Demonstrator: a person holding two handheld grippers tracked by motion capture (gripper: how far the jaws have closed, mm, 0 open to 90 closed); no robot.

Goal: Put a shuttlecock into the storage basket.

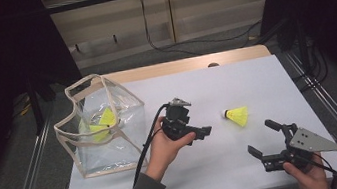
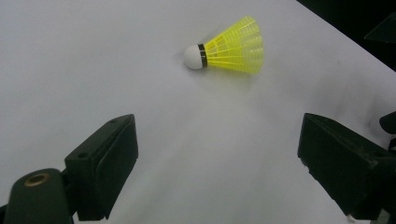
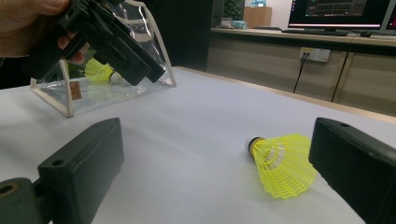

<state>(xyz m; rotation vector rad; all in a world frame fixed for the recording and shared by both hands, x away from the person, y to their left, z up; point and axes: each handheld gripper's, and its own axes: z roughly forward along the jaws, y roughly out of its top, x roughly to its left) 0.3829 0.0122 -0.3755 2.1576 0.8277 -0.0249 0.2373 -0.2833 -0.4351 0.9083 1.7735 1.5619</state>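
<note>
The high view looks down over the table [image 1: 255,76]; both gripper views sit low and close, sharing the yellow shuttlecock [image 2: 229,46] near frame centre.

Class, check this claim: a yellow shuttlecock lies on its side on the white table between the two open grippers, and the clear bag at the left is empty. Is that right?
Not quite. The clear bag is not empty: the high view shows yellow shuttlecocks inside it. The rest holds: a yellow shuttlecock lies on its side on the white table between the open left gripper and right gripper.
</note>
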